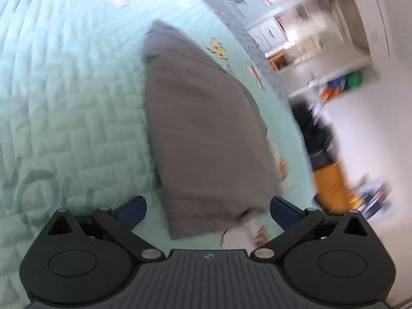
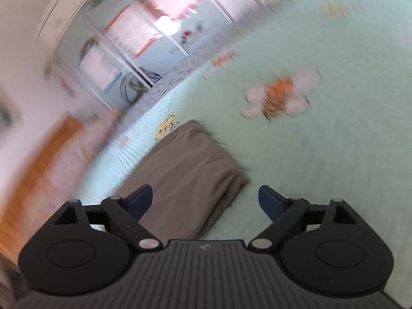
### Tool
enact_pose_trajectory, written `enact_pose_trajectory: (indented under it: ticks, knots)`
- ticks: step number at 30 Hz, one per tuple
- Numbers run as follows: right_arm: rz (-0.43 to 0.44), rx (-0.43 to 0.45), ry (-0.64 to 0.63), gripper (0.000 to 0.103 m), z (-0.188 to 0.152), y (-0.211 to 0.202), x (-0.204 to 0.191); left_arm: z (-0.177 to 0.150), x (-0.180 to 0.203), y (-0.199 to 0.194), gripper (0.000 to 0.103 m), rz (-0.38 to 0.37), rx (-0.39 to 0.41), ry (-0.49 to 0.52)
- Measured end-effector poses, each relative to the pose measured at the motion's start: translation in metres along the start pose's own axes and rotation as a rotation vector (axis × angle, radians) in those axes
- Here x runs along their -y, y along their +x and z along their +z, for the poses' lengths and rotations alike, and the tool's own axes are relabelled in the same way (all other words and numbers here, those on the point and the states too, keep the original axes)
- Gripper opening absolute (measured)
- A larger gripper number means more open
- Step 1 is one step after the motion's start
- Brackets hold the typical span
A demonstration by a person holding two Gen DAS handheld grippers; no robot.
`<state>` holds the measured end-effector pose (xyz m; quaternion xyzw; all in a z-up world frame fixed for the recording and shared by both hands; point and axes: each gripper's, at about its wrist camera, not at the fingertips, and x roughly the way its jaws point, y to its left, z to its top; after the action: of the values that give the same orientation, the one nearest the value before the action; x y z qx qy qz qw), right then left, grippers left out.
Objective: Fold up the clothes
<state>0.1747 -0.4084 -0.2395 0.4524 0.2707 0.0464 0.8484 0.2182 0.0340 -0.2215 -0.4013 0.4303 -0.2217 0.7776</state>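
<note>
Your left gripper (image 1: 208, 211) is released: jaws wide apart, nothing between the blue pads (image 1: 132, 209). In the left wrist view the folded grey garment (image 1: 203, 128) lies flat on the mint quilted bedspread (image 1: 64, 103), running from about 12 o'clock down to the gap between the fingers, its near edge just ahead of the pads and not touching them. A small white patch (image 1: 239, 237) shows at the garment's near edge, around 5 o'clock; too blurred to say what it is.

Your right gripper (image 2: 206, 200) is also released, jaws wide, pads clear of fabric. In the right wrist view the grey garment (image 2: 185, 177) sits at 11 o'clock from the gap, partly behind the left finger (image 2: 140, 199). A white-and-orange flower print (image 2: 279, 97) is on the bedspread (image 2: 334, 167) at 1 o'clock, well apart from the garment. Both views are motion-blurred; the room background is unreadable.
</note>
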Motion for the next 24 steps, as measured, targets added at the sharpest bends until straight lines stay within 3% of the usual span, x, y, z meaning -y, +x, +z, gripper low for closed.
enact_pose_trajectory:
  ticks: [2,4,6,8,11,14,15,17,19,24]
  knots:
    - [0.095,-0.012,0.196,0.090,0.008,0.008,0.034,0.004,-0.003,0.000,0.102,-0.016,-0.009,-0.025]
    - [0.132,0.014,0.227,0.093,0.008,0.014,0.039,0.002,0.000,0.004,0.102,-0.013,-0.007,-0.015]
    - [0.138,0.012,0.215,0.103,0.012,0.028,0.028,0.000,0.002,0.013,0.102,-0.007,-0.008,-0.009]
    - [0.118,-0.012,0.181,0.103,0.018,0.048,0.012,-0.002,0.004,0.022,0.102,-0.006,-0.015,-0.010]
    - [0.018,-0.100,0.052,0.103,0.029,0.086,-0.016,-0.006,-0.002,0.023,0.102,-0.027,-0.033,-0.025]
    - [0.007,-0.170,-0.022,0.103,0.031,0.098,-0.030,-0.006,-0.006,0.024,0.102,-0.050,-0.036,-0.033]
    - [0.008,-0.185,-0.033,0.096,0.030,0.095,-0.031,-0.006,-0.008,0.025,0.102,-0.056,-0.038,-0.037]
    - [-0.003,-0.212,-0.039,0.070,0.027,0.087,-0.026,-0.005,-0.007,0.027,0.102,-0.055,-0.041,-0.041]
    - [-0.015,-0.235,-0.030,0.030,0.025,0.078,-0.016,-0.004,-0.006,0.029,0.102,-0.051,-0.045,-0.043]
    - [0.030,-0.250,0.075,0.024,0.026,0.081,0.008,0.000,-0.005,0.042,0.102,-0.040,-0.054,-0.056]
